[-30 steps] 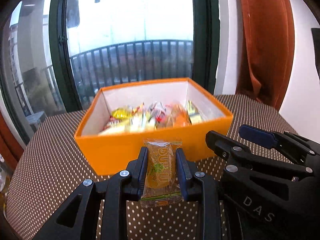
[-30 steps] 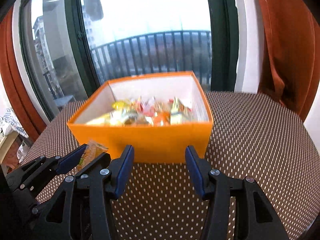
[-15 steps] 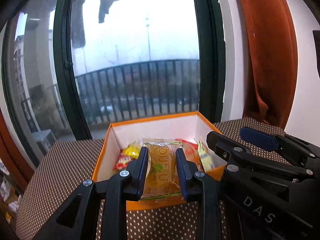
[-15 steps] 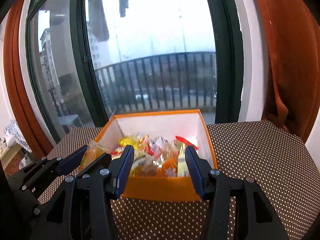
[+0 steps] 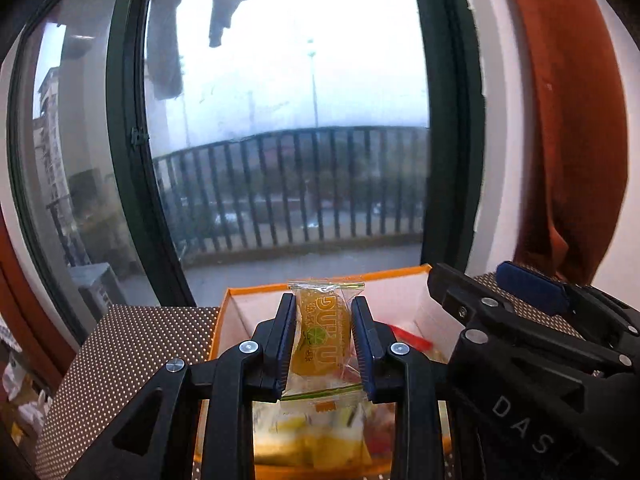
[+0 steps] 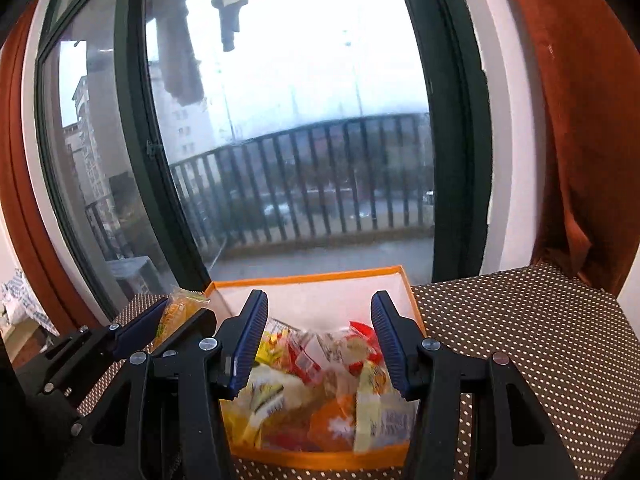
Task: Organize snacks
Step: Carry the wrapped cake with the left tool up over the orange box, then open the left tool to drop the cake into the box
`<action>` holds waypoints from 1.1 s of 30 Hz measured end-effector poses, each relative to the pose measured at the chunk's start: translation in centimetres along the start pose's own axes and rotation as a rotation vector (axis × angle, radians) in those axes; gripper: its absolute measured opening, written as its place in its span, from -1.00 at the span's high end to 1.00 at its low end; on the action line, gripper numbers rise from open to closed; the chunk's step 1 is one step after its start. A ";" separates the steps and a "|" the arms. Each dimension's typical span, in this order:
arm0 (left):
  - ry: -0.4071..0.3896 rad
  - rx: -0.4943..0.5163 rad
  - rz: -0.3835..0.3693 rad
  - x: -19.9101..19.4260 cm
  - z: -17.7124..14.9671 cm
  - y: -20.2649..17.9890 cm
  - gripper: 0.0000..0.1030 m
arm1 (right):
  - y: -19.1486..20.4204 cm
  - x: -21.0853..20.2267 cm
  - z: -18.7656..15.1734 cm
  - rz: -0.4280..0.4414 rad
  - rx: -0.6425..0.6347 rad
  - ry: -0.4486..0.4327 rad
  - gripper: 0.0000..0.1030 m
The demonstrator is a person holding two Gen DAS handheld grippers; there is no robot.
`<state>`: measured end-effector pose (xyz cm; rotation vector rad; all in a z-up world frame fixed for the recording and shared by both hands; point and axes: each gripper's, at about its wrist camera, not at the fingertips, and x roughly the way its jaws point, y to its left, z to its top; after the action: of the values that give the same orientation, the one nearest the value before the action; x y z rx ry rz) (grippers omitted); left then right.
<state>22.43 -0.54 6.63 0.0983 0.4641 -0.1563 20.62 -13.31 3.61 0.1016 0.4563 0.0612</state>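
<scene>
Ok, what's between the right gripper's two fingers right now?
Nothing held: in the right wrist view the right gripper stands open, jaws just widened, with only the orange box's piled snacks showing below the gap.

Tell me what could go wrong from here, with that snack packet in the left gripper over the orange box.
1. The left gripper is shut on the snack packet by its narrow middle; the slick wrapper could slip out early.
2. The orange box is already heaped with loose snacks, so a dropped packet might slide off the pile.
3. The right gripper, open and empty, hangs close beside the left over the box; the two could knock together.
</scene>
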 end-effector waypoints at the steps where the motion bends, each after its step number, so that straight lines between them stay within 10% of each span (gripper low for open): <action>1: 0.006 -0.004 0.004 0.4 0.3 0.2 0.48 | 0.0 0.6 0.3 -0.010 -0.006 0.006 -0.21; 5: 0.049 -0.013 0.017 3.1 0.8 0.5 0.48 | -0.4 3.0 0.8 -0.033 -0.027 0.027 -0.59; 22: 0.326 -0.046 -0.059 13.5 -1.2 -2.3 0.44 | -5.1 12.5 -0.8 -0.151 0.047 0.299 -0.61; 27: 0.366 -0.016 -0.111 14.1 -0.6 -3.4 -0.24 | -5.1 12.8 -0.7 -0.058 0.067 0.331 -0.61; 33: 0.328 0.021 -0.087 12.6 -0.6 -3.2 -0.45 | -3.9 12.1 -0.9 -0.055 0.027 0.312 -0.65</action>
<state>32.75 -5.26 0.18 0.1248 0.7947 -0.2318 31.20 -16.16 -2.89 0.1066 0.7716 0.0163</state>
